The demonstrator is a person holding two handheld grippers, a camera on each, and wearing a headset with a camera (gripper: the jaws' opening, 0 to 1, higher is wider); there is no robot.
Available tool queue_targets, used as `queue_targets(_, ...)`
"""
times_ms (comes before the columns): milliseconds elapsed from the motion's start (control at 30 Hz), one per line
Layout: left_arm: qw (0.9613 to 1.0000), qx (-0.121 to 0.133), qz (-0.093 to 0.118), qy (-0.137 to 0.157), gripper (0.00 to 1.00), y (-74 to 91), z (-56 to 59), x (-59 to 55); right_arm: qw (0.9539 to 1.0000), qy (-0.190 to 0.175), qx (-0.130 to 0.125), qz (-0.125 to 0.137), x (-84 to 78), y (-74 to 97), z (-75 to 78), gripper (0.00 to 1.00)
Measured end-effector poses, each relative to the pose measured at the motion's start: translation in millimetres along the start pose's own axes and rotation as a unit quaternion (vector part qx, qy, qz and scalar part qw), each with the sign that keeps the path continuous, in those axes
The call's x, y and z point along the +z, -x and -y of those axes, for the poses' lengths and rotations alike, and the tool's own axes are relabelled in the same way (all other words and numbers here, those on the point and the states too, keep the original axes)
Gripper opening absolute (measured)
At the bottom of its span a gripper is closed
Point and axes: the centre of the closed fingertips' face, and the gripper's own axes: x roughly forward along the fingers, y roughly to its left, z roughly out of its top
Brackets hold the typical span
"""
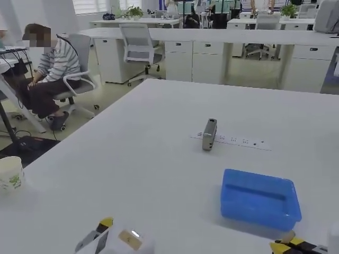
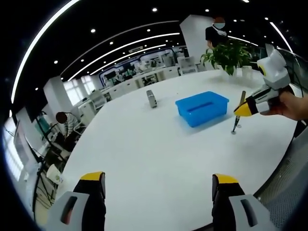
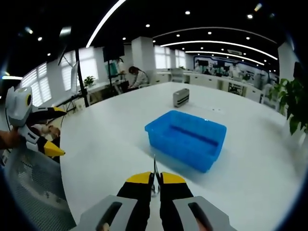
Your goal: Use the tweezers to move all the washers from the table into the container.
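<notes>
Right gripper (image 3: 155,179) clamps thin, seemingly metal tweezers (image 3: 155,166); left gripper (image 2: 159,178) gapes; blue rectangular plastic container (image 3: 173,147) beyond.

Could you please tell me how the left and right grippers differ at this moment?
The left gripper has its jaws wide apart and empty; the right gripper is shut on the tweezers. The right gripper is nearer the container than the left gripper. Both have yellow-tipped jaws.

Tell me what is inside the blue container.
Inside the blue container, a bare blue floor shows, with no washer on the visible part. The near wall covers the strip of floor just behind it, so that strip cannot be checked.
</notes>
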Motion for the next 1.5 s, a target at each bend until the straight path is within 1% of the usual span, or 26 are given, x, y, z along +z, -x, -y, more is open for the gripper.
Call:
queue_targets(67,1.0000,0.001,0.000,-0.001,0.94,0.0,-0.3,0.0,0.9999,-0.007,-0.007,-0.001,-0.6,1.3,3.0,0.01)
queue_targets(167,1.0000,0.003,0.000,-0.001,0.93,0.0,-1.0,-0.2,0.9997,-0.024,-0.006,-0.006,-0.8,1.4,5.8,0.01)
queue_targets(300,1.0000,0.001,-0.003,-0.002,0.93,-0.5,-0.2,-1.0,0.9995,-0.030,-0.004,-0.009,-0.7,-0.1,7.1,0.01)
queue_targets(433,1.0000,0.001,-0.003,-0.005,0.93,-0.6,0.1,-0.9,0.9997,-0.024,-0.004,-0.010,2.6,0.8,6.2,0.01)
queue_targets(567,1.0000,0.002,-0.002,-0.005,0.93,-0.3,-0.4,-0.9,0.9998,-0.022,-0.001,0.001,16.9,4.3,4.3,0.01)
queue_targets(667,1.0000,0.002,-0.003,-0.007,0.93,-0.4,-0.4,-1.1,0.9998,-0.017,0.000,0.013,30.6,6.7,3.8,0.01)
queue_targets(767,1.0000,0.002,-0.003,-0.007,0.93,-0.5,-0.3,-1.1,0.9998,-0.009,-0.001,0.020,41.6,7.6,5.6,0.01)
queue_targets(900,1.0000,0.003,-0.002,-0.003,0.92,-0.6,-1.3,-0.8,0.9995,-0.008,-0.006,0.029,53.8,7.7,9.0,0.01)
queue_targets(967,1.0000,0.002,-0.005,-0.005,0.92,-1.0,-0.6,-2.1,0.9995,-0.006,-0.006,0.032,57.0,7.1,10.2,0.01)
queue_targets(1033,0.9999,0.000,-0.007,-0.009,0.92,-1.2,0.5,-2.3,0.9994,0.006,-0.009,0.033,61.3,6.0,11.3,0.01)
queue_targets(1100,0.9999,-0.007,-0.003,-0.006,0.92,-1.0,3.5,-0.8,0.9984,0.032,-0.028,0.038,68.5,6.3,17.4,0.01)
queue_targets(1133,0.9999,-0.009,-0.003,-0.006,0.92,-1.0,4.4,-0.5,0.9982,0.036,-0.031,0.038,71.1,5.4,18.5,0.01)
queue_targets(1200,0.9999,-0.007,-0.010,-0.012,0.92,-1.5,4.0,-3.1,0.9981,0.037,-0.030,0.038,73.7,3.6,20.3,0.01)
queue_targets(1300,0.9998,-0.010,-0.011,-0.011,0.92,-2.0,4.9,-3.6,0.9974,0.041,-0.037,0.046,83.0,-0.1,27.2,0.01)
queue_targets(1400,0.9997,-0.008,-0.019,-0.016,0.92,-2.7,4.3,-6.3,0.9968,0.039,-0.044,0.054,91.5,-4.2,34.3,0.01)
queue_targets(1500,0.9997,-0.009,-0.018,-0.017,0.92,-2.7,4.7,-5.9,0.9963,0.039,-0.054,0.054,95.4,-12.7,46.5,0.01)
